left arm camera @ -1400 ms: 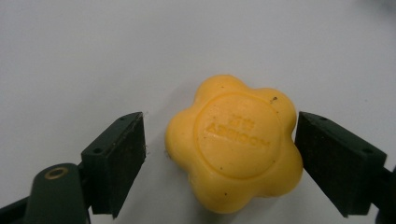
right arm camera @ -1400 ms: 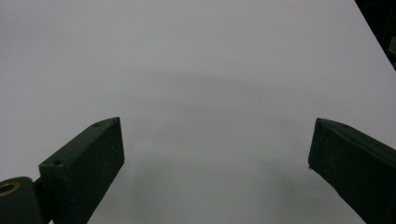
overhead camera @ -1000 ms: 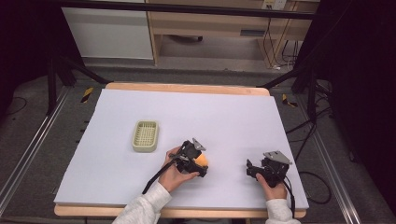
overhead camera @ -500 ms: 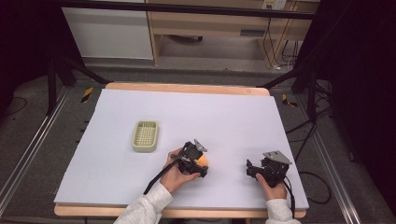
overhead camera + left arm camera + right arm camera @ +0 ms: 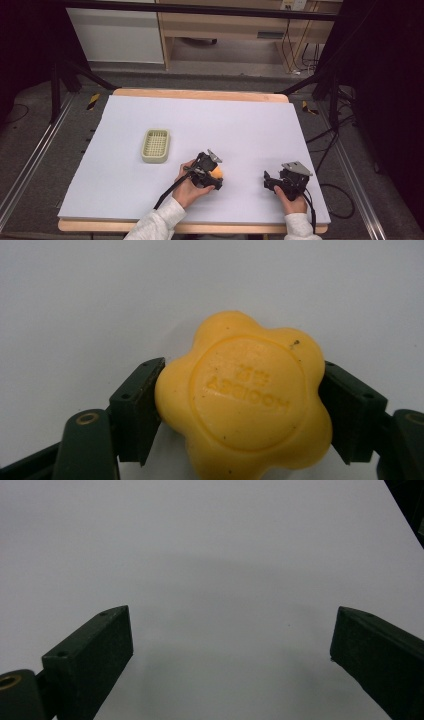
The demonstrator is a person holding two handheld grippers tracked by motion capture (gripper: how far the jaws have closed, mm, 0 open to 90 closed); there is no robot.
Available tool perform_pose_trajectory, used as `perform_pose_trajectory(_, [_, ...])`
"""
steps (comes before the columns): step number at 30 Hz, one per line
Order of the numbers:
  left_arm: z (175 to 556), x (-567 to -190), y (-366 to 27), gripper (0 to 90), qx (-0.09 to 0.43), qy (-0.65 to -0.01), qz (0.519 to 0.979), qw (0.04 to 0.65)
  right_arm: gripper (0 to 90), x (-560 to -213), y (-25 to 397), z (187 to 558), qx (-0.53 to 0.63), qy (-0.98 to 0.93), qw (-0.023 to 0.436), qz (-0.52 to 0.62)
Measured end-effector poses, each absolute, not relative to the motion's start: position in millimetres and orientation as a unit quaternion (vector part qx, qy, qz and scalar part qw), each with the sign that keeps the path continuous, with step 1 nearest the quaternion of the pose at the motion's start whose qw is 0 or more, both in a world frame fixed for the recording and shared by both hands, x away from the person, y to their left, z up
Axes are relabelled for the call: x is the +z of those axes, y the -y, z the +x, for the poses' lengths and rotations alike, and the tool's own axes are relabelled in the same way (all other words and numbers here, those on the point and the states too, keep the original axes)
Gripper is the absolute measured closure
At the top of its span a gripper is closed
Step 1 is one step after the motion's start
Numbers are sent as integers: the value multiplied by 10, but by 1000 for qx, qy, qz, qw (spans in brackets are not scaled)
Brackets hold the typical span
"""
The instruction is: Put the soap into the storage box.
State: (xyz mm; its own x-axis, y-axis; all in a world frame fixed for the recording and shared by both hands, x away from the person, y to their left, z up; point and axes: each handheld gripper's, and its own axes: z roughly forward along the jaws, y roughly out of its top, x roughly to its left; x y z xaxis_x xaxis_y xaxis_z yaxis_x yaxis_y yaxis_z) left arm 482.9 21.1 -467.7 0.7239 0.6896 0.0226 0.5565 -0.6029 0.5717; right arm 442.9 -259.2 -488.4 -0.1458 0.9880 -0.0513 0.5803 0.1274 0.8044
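The left gripper [image 5: 240, 405] is clamped on a yellow flower-shaped soap [image 5: 243, 402]: one black jaw presses its left lobe and the other its right, so the bar sits squarely between them with its stamped face towards the camera. In the high view the same left gripper [image 5: 212, 177] lies near the front middle of the surface, the soap [image 5: 217, 173] showing as an orange-yellow patch at its tip, held in the person's left hand [image 5: 190, 187]. The right gripper [image 5: 230, 645] is spread wide with nothing between its jaws, only bare white sheet beneath; from above the right gripper [image 5: 272, 181] rests well apart to the right of the soap, gripped by the right hand [image 5: 291, 200].

A pale slatted soap dish [image 5: 156, 145] stands on the surface [image 5: 240, 125] to the left and a little further back than the left gripper, apart from it. The surface is a white sheet on a wooden board whose edge shows at front and back. Beyond it lie grey floor, metal rails at the sides, cables on the right, and a wooden cabinet [image 5: 235, 25] at the back.

The left gripper view shows the raised lettering and dark specks on the soap, which the high view is too small to reveal.
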Motion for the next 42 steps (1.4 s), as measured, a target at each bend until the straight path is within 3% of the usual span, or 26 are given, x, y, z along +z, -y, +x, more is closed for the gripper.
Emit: perform_pose_trajectory(42, [4779,-4485,-457,266,114,-343,890,278,41,-4886,2593,4432,326,-685,312,573])
